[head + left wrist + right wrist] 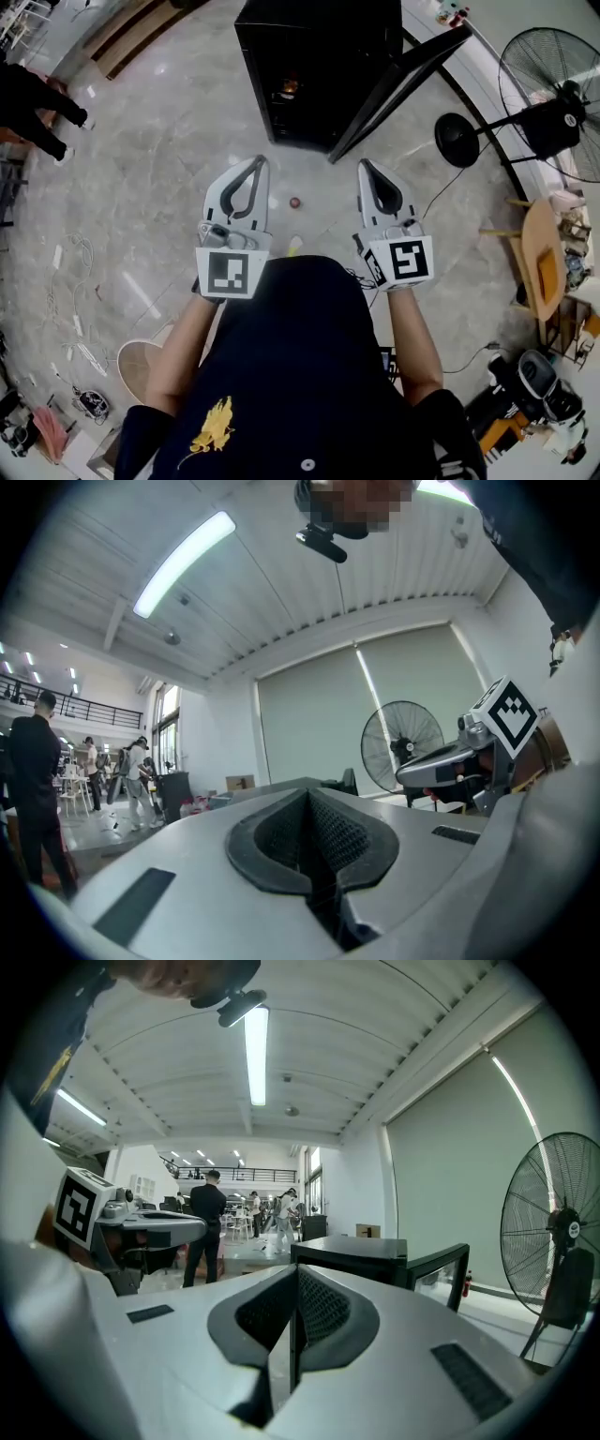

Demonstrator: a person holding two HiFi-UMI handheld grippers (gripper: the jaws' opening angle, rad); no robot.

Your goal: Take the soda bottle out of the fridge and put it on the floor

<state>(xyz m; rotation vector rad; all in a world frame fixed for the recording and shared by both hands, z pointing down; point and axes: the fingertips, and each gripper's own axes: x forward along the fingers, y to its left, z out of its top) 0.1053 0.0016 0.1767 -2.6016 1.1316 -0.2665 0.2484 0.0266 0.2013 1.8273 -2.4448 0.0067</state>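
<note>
Fridge door (403,89) open, head view; right gripper (296,1283) closed, own view.

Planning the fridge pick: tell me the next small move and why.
Probably bring the right hand-held gripper toward the black box-shaped fridge and open its jaws. The fridge's black door already stands open. The right hand-held gripper and the left hand-held gripper are both shut and empty, and the fridge stands well ahead of them.

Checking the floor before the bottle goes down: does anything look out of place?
A small red object, too small to identify, lies loose on the floor in front of the fridge. The fridge door stands open. Loose cables trail at left.
</note>
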